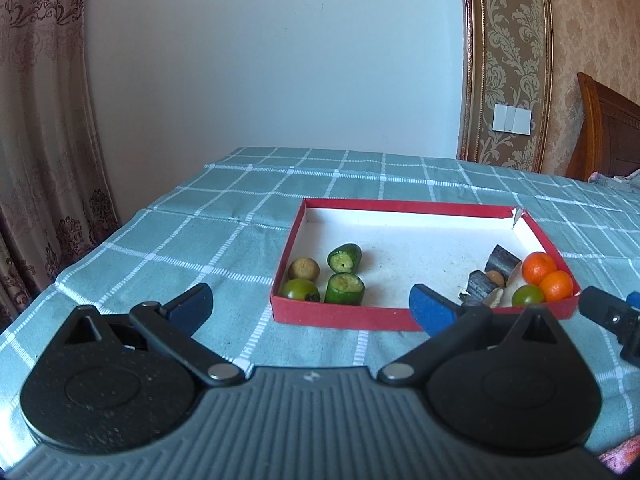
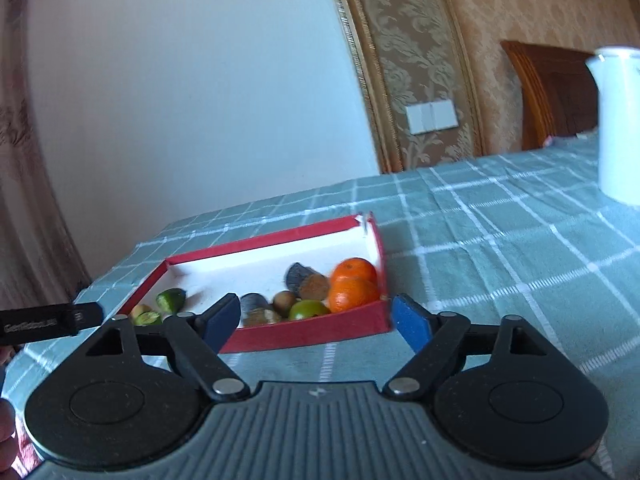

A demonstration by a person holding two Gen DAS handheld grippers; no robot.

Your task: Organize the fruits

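Observation:
A red tray with a white floor (image 1: 400,210) (image 2: 256,246) lies on the checked cloth. At its near left are two cut green cucumber pieces (image 1: 345,258), a brown round fruit (image 1: 304,269) and a green tomato (image 1: 300,290). At its near right are two oranges (image 1: 540,268) (image 2: 354,284), a green fruit (image 1: 528,295) (image 2: 308,309), dark peeled chunks (image 1: 502,260) (image 2: 298,276) and small brown fruits (image 2: 285,300). My left gripper (image 1: 312,300) is open and empty before the tray's near wall. My right gripper (image 2: 316,316) is open and empty at the tray's near right corner.
A white jug (image 2: 618,124) stands on the cloth at the far right. The table edge and a curtain (image 1: 36,160) lie to the left. A wooden headboard (image 1: 608,128) is behind on the right. The other gripper's black body shows at each view's edge (image 1: 612,316) (image 2: 48,322).

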